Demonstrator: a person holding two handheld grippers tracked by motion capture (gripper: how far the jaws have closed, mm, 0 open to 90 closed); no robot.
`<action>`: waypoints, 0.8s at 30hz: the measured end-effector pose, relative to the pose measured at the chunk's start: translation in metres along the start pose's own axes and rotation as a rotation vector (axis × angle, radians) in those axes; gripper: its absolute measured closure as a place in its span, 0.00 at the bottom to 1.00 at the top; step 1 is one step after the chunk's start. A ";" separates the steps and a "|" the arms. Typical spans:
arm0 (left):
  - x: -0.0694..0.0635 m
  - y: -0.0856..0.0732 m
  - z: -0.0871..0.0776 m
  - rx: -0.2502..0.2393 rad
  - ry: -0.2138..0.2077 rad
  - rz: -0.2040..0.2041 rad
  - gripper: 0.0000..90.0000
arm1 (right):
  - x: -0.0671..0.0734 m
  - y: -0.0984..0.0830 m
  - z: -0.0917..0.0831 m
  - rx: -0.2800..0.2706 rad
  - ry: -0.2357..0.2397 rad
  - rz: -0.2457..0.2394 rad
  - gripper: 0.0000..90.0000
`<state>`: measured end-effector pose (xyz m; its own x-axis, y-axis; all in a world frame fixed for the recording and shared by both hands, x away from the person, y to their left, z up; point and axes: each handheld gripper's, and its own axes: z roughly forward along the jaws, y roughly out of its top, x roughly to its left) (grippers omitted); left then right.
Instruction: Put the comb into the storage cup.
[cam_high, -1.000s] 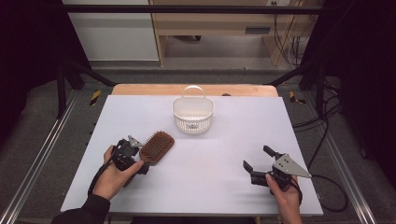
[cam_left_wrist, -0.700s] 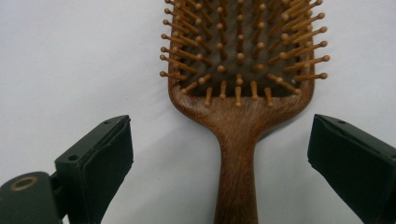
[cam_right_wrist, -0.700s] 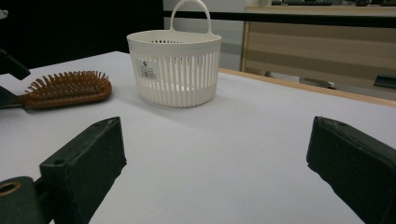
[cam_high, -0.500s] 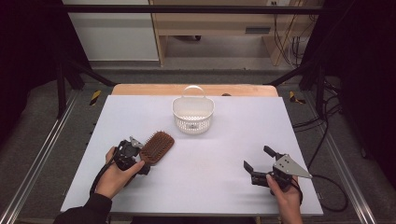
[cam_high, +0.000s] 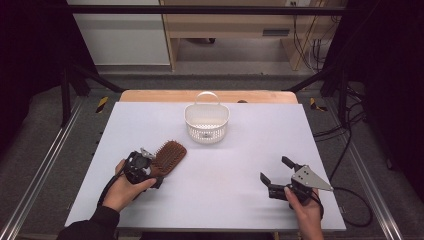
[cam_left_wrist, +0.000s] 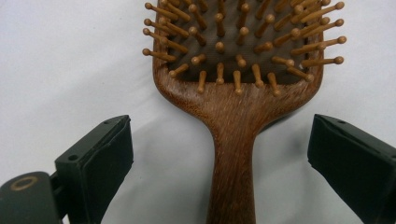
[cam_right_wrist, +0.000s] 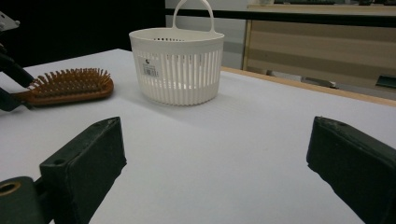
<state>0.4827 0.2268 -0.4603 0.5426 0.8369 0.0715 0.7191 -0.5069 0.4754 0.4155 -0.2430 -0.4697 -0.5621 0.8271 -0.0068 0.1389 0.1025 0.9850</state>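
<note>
Hairbrush (cam_high: 167, 155) placement is at the left of the white table (cam_high: 240, 155), bristles up, with the paddle head pointing away from the person and toward the basket. The wooden handle is straddled by the left gripper (cam_high: 150, 167), which is held in the person's left hand (cam_high: 125, 187). In the left gripper view the brush handle (cam_left_wrist: 232, 154) is seen running up the middle between the two black jaws, with bare table visible on both sides; the jaws are spread wide and no contact with the wood is made. The white slatted basket (cam_high: 206, 121) is set upright near the far edge at the table's centre, well apart from the brush, with its loop handle raised. At the right, the right gripper (cam_high: 274, 172) is held low over the table in the right hand (cam_high: 302, 205). Its jaws are likewise released, and nothing is gripped between them. In the right gripper view the basket (cam_right_wrist: 176, 63) and the brush (cam_right_wrist: 70, 86) are seen farther off.
</note>
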 end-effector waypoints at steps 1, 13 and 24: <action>0.000 0.000 0.001 0.001 0.005 0.003 0.08 | 0.000 0.000 0.000 0.000 0.000 0.000 0.05; 0.001 0.003 0.004 0.003 -0.008 -0.010 0.08 | 0.000 0.000 0.000 0.001 0.001 -0.001 0.05; 0.004 0.003 0.003 0.010 -0.042 -0.012 0.17 | -0.001 0.000 0.000 0.002 0.002 0.000 0.05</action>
<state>0.4881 0.2278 -0.4612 0.5515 0.8337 0.0293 0.7298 -0.4991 0.4671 0.4157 -0.2436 -0.4697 -0.5634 0.8262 -0.0062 0.1404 0.1031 0.9847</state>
